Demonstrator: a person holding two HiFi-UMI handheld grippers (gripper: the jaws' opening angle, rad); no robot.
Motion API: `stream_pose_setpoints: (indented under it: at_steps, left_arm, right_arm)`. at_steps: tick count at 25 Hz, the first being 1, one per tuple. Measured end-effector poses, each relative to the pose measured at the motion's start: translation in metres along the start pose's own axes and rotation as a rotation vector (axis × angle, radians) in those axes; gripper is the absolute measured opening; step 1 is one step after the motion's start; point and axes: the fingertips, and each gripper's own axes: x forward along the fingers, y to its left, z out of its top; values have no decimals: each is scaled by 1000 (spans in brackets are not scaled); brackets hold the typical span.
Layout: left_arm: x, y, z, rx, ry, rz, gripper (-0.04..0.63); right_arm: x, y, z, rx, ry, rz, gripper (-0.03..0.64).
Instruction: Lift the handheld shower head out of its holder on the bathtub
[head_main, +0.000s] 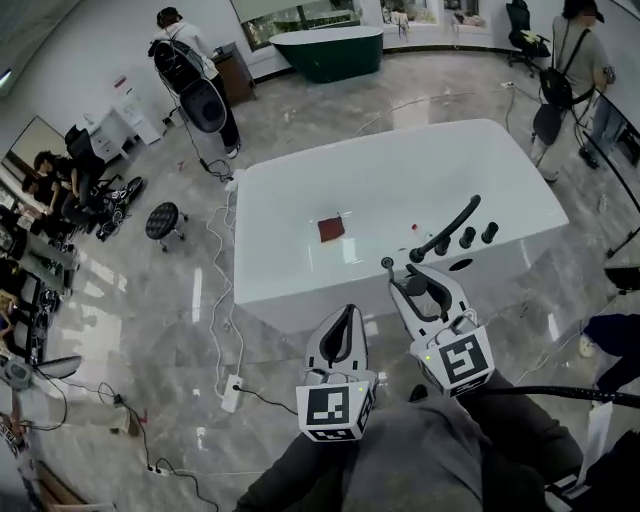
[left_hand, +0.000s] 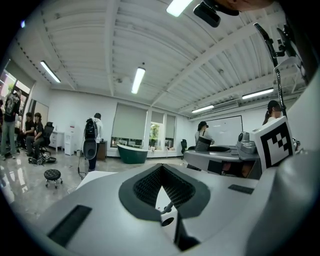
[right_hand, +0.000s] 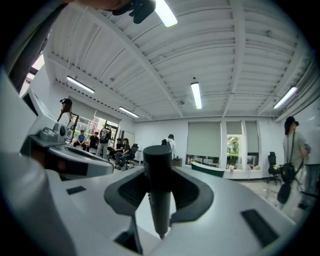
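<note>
A white bathtub (head_main: 262, 262) fills the middle of the head view. Its near right rim carries a long black spout (head_main: 447, 230), black knobs (head_main: 467, 237) and a dark oval opening (head_main: 460, 265). My right gripper (head_main: 405, 283) hovers over that rim's near edge, shut on the slim black handheld shower head (head_main: 387, 264). In the right gripper view the shower head (right_hand: 157, 180) stands upright between the jaws of the right gripper (right_hand: 159, 220); its lower end is hidden. My left gripper (head_main: 343, 318) is shut and empty, in front of the tub's near wall.
A red-brown square (head_main: 331, 228) lies on the tub floor. White cables (head_main: 222, 300) and a power strip (head_main: 231, 392) trail along the floor at the tub's left. A black stool (head_main: 162, 220) stands further left. People stand at the back left and back right.
</note>
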Motion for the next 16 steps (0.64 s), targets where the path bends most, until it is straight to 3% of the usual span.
stream_pose_setpoints:
  at_steps: [3,8,16]
  left_arm:
    - [2,5,7,27,-22,12,3]
    - [-4,-8,45,182,-127,19,3]
    - [4,-3,44,186,-113,21,3]
  right_arm:
    - [5,1,-3,5,2,7,133]
    - [12,0,-6,8,-3,19,132]
    - [18,-5,-9,-5,2,24,132]
